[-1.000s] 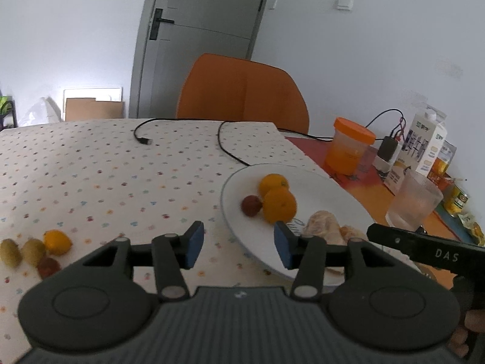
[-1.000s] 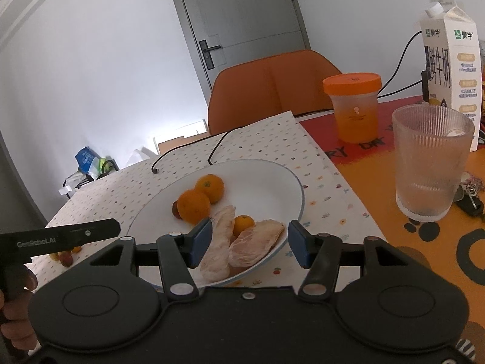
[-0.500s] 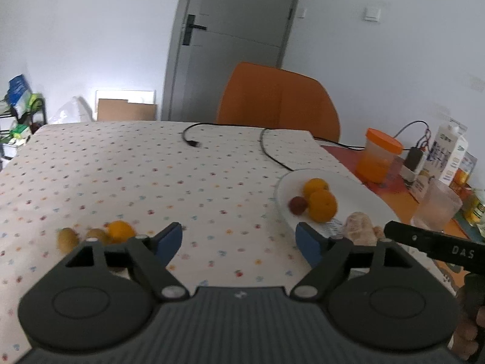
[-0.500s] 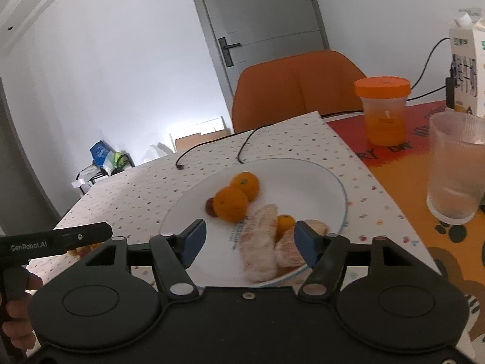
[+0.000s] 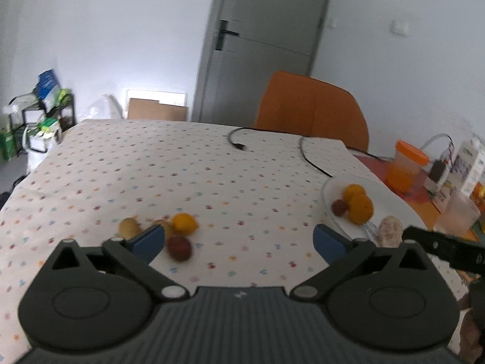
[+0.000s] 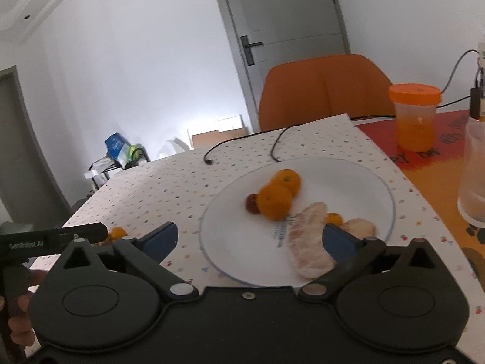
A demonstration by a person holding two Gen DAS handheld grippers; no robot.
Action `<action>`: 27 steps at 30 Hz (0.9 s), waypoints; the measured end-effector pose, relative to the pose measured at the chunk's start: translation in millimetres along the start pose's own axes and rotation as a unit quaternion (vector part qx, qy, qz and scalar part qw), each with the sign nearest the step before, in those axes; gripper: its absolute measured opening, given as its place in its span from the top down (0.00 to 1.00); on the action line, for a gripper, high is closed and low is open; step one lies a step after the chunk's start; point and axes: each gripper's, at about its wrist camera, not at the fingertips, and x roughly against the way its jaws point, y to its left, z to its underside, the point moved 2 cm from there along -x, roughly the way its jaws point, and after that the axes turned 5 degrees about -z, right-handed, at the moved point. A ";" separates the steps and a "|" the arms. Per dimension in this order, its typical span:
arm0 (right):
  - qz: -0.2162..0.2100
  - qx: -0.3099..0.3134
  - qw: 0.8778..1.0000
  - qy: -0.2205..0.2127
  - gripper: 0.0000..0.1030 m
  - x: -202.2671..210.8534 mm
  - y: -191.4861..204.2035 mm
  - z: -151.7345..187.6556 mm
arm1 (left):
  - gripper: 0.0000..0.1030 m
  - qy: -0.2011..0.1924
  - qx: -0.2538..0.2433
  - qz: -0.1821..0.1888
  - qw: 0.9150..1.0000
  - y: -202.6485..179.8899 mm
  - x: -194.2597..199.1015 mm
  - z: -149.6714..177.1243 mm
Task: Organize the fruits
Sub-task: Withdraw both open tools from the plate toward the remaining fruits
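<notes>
A white plate [image 6: 357,179] holds two oranges [image 6: 274,201], a small dark red fruit [image 6: 251,203], a small orange fruit [image 6: 333,218] and two pale peeled pieces [image 6: 306,233]. The plate [image 5: 382,191] also shows at the right of the left wrist view. On the dotted tablecloth lie an orange fruit [image 5: 184,224], a dark red fruit [image 5: 179,247] and two brownish fruits [image 5: 129,227]. My left gripper [image 5: 238,241] is open and empty, its left finger close beside the loose fruits. My right gripper [image 6: 248,238] is open and empty over the plate's near rim.
A black cable [image 5: 306,148] lies across the far tablecloth. An orange-lidded cup [image 6: 414,115], a ribbed glass [image 6: 473,179] and a milk carton [image 5: 469,163] stand at the right. An orange chair [image 6: 324,91] stands behind the table.
The left gripper has opened wider and swung left from the plate toward the loose fruits. The right gripper has also opened wider and shifted slightly left over the plate.
</notes>
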 end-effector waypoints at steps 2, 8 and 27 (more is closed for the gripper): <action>-0.003 0.002 1.000 0.005 0.00 -2.1 6.2 0.2 | 0.00 -0.003 0.009 -0.007 1.000 8.2 3.7 -1.1; -0.016 0.012 1.000 0.011 0.00 -7.5 22.5 1.2 | 0.00 -0.009 0.014 -0.019 1.000 25.0 12.7 -4.3; -0.041 0.036 0.998 0.032 0.00 -27.0 63.1 4.6 | 0.00 -0.007 0.035 -0.036 0.999 69.2 20.6 1.2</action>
